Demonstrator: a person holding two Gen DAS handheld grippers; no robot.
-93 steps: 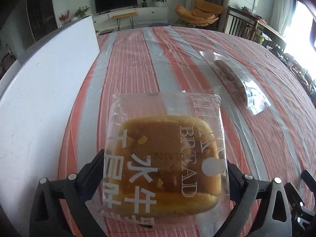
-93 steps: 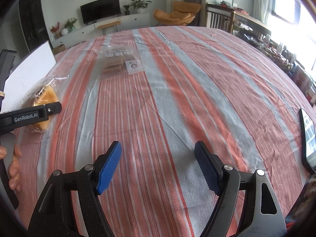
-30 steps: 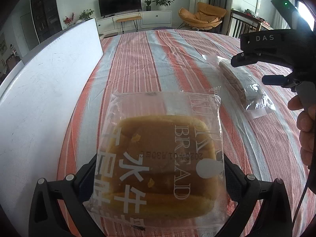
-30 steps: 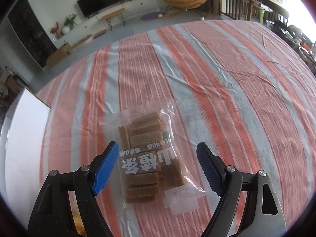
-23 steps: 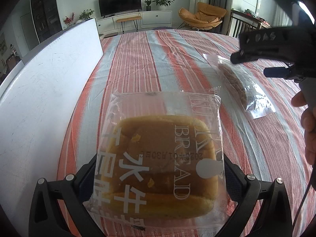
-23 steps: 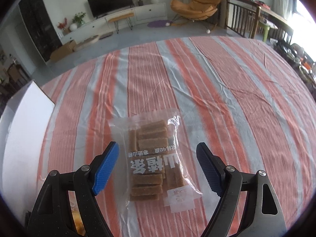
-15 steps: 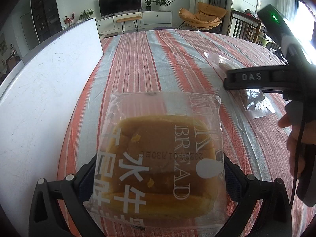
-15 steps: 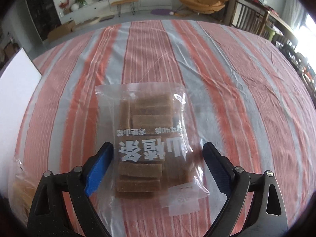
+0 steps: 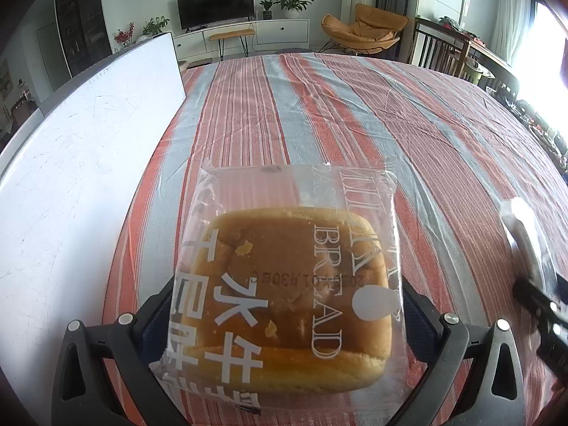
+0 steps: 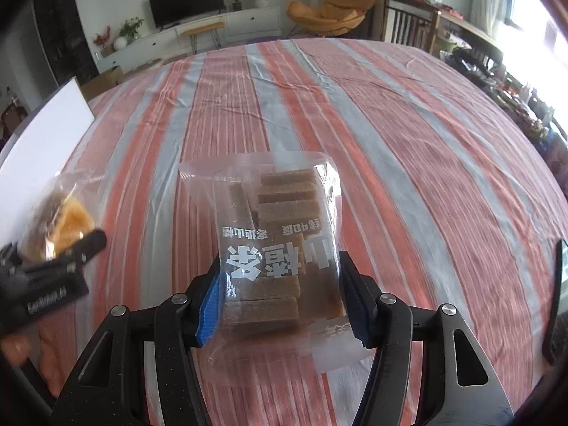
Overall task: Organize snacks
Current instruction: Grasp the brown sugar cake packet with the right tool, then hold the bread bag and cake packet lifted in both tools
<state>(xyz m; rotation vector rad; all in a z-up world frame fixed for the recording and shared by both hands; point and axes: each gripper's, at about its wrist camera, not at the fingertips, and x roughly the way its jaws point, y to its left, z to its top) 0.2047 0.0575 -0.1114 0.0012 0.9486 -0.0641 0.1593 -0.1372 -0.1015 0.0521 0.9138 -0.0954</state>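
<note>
Right wrist view: right gripper (image 10: 280, 301) closing, blue pads (image 10: 210, 303) against both sides of clear bag of brown bars (image 10: 275, 248); bag rising forward from between the fingers, sealed end beyond the tips, above striped tablecloth (image 10: 408, 142). Off to that gripper's left, near: left gripper (image 10: 58, 266), blurred, with bread packet (image 10: 62, 220); white board (image 10: 46, 131) past it. Phone (image 10: 559, 284) at the far right edge.

Left wrist view: left gripper (image 9: 287, 312) clamped on bread packet (image 9: 294, 277), fingers wide apart, pressed on its two sides; bun filling the span between them, clear top flap reaching beyond the tips. White board (image 9: 81, 163) just to its left. Right gripper (image 9: 543, 305) at the right edge, blurred. Farther off: bare cloth, then the television (image 9: 214, 5) and an orange chair (image 9: 362, 30).
</note>
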